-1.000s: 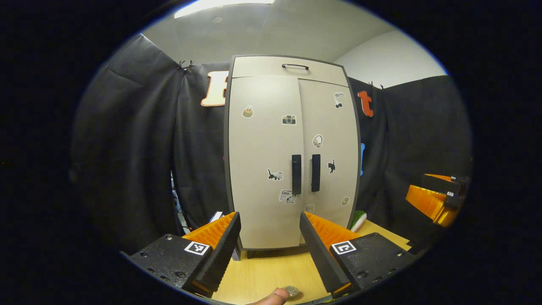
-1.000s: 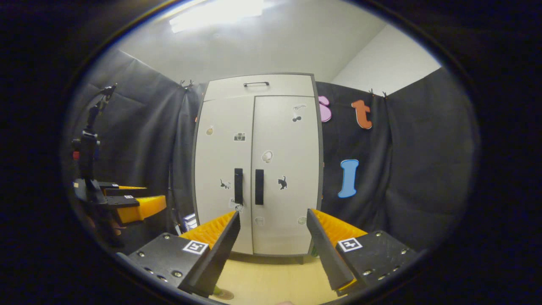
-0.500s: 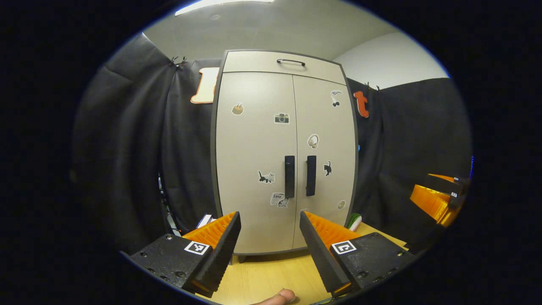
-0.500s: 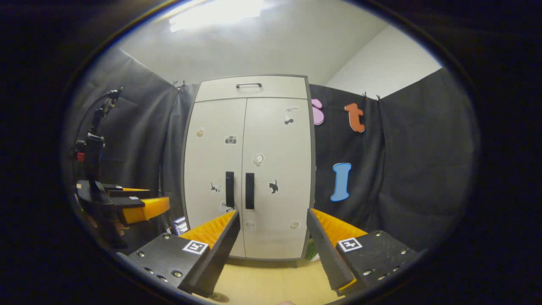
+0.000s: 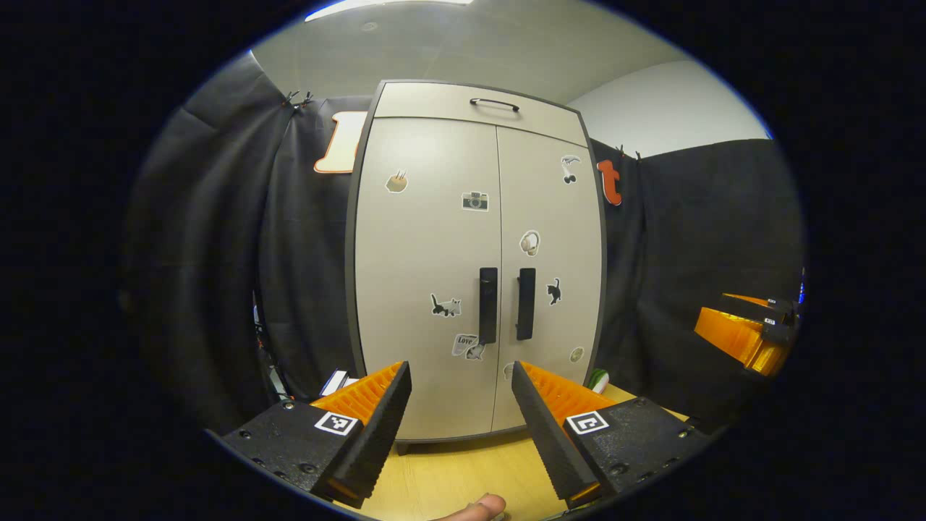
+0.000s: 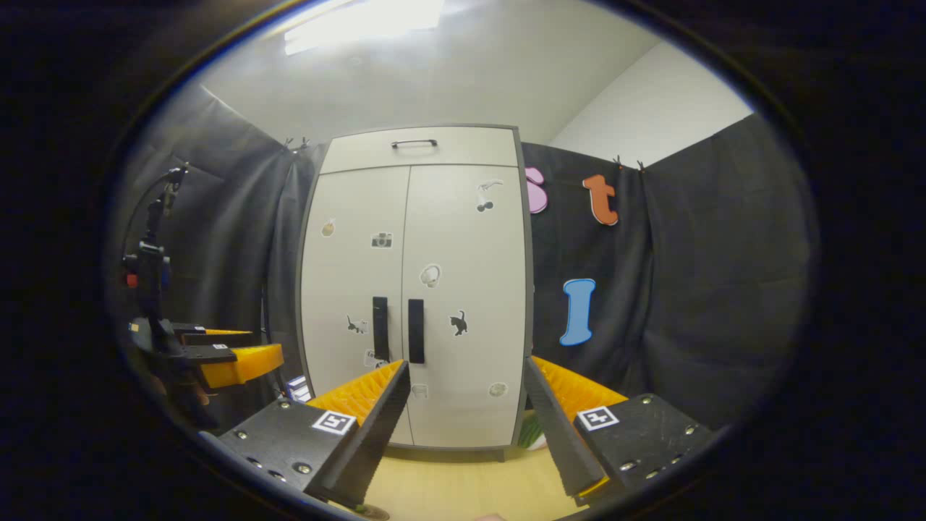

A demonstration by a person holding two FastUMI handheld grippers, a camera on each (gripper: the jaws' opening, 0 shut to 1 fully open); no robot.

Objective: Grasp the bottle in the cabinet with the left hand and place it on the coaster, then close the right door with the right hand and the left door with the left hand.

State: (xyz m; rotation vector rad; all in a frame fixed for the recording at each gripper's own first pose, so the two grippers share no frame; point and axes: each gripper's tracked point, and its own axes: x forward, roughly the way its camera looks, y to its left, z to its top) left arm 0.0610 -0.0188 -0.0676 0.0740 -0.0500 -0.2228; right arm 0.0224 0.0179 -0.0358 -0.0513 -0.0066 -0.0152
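Both cabinet [image 5: 474, 268] doors closed, contents hidden; left tongs [image 5: 461, 420] and right tongs [image 6: 466, 427] apart.

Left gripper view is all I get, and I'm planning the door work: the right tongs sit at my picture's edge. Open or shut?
Observer: Open; in the right gripper view the right tongs have fingers wide apart, nothing between.
Operator: Facing what?
Observer: The cabinet, doors shut; the right door's handle lies up and left of their gap.
Operator: And my tongs from there?
Observer: The left tongs show side-on at that view's left, a dark mount rising above them.
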